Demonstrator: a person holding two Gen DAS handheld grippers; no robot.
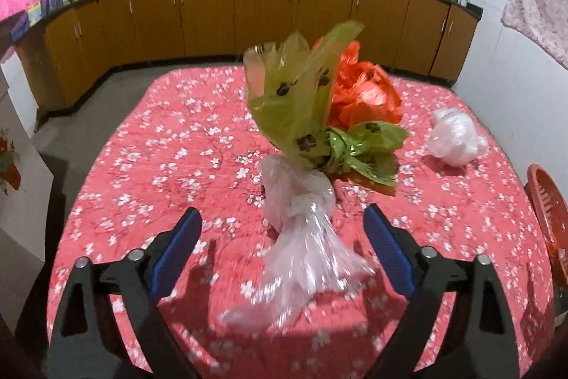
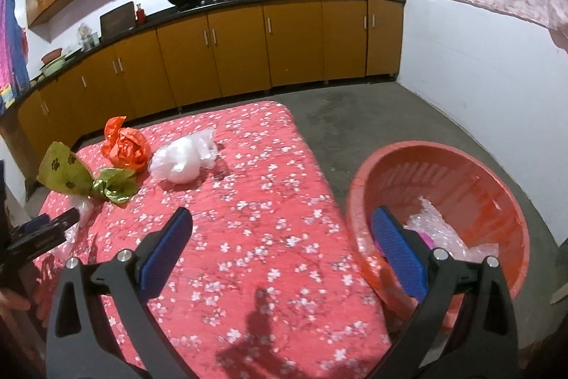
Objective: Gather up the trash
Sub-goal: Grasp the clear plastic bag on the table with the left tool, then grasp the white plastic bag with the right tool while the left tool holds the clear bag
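Observation:
A crumpled clear plastic bag (image 1: 301,219) lies on the red floral tablecloth (image 1: 159,166) between the fingers of my left gripper (image 1: 282,210), which is open; the blue pads stand apart from the bag. Behind it lie a green paw-print wrapper (image 1: 294,102), an orange plastic bag (image 1: 362,87) and a white plastic bag (image 1: 454,141). My right gripper (image 2: 280,212) is open and holds nothing, above the table's right edge. In the right wrist view the green wrapper (image 2: 67,173), orange bag (image 2: 126,146) and white bag (image 2: 184,162) sit at the far left, near the left gripper (image 2: 53,226).
A red plastic basket (image 2: 355,187) stands on the floor right of the table, with crumpled clear plastic (image 2: 436,226) inside. Orange kitchen cabinets (image 2: 230,52) run along the far wall. Grey floor (image 2: 355,109) lies between table and cabinets. A white wall (image 2: 479,77) is close on the right.

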